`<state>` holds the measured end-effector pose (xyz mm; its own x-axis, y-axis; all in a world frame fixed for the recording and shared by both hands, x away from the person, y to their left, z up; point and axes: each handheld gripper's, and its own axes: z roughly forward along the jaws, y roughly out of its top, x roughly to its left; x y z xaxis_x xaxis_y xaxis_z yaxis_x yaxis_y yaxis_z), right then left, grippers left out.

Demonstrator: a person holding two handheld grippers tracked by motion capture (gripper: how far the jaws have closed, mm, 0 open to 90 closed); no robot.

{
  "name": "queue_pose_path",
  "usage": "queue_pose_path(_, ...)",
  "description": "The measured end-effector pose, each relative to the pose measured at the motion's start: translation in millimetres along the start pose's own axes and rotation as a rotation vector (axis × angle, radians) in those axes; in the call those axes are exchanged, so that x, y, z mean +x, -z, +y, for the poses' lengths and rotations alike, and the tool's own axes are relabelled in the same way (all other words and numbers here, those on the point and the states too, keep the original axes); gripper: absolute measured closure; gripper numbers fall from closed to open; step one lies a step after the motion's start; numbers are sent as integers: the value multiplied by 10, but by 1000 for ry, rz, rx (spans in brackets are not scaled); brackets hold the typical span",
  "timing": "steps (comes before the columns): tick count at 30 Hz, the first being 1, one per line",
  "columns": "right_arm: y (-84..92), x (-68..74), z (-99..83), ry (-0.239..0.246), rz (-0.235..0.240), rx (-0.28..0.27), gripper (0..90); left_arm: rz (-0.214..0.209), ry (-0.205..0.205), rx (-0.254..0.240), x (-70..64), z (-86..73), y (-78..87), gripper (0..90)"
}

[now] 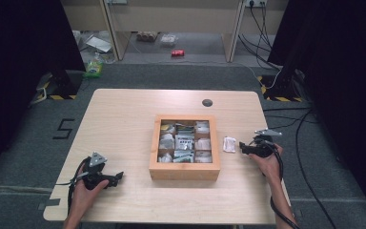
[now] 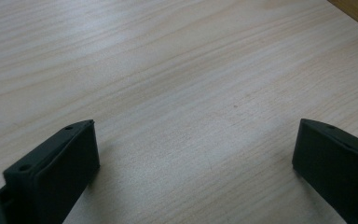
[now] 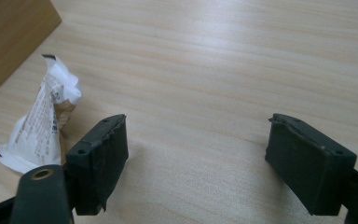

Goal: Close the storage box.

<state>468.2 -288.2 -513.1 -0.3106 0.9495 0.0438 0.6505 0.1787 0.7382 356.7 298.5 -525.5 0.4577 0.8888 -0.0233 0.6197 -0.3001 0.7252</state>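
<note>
A wooden box [image 1: 153,149] with several compartments of small packets stands in the middle of the light wooden table [image 1: 124,119]. A crumpled white sachet [image 1: 229,144] lies on the table just right of the box. My right gripper [image 1: 241,146] rests close to the right of it, pointing left, jaws wide open and empty. In the right gripper view the sachet [image 3: 39,126] lies just outside the left jaw of the gripper [image 3: 198,128], by the box corner [image 3: 9,37]. My left gripper [image 1: 119,176] sits at the front left, open over bare wood [image 2: 196,128].
A dark round grommet [image 1: 207,102] sits near the table's far edge. Cables trail off the right side onto the grey floor. Beyond the table are a red can [image 1: 177,53], some bags and dark stands at both sides.
</note>
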Motion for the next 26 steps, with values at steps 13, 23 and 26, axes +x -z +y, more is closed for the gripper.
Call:
queue_pose_path(13,-14,38,4,37,-22,17,193,0,1,-1,-1,0,-1,0)
queue_pose_path(23,-14,37,4,37,-24,17,193,0,0,0,0,0,0,0)
queue_pose_path(26,-15,37,4,37,-24,17,194,0,0,0,0,0,0,0)
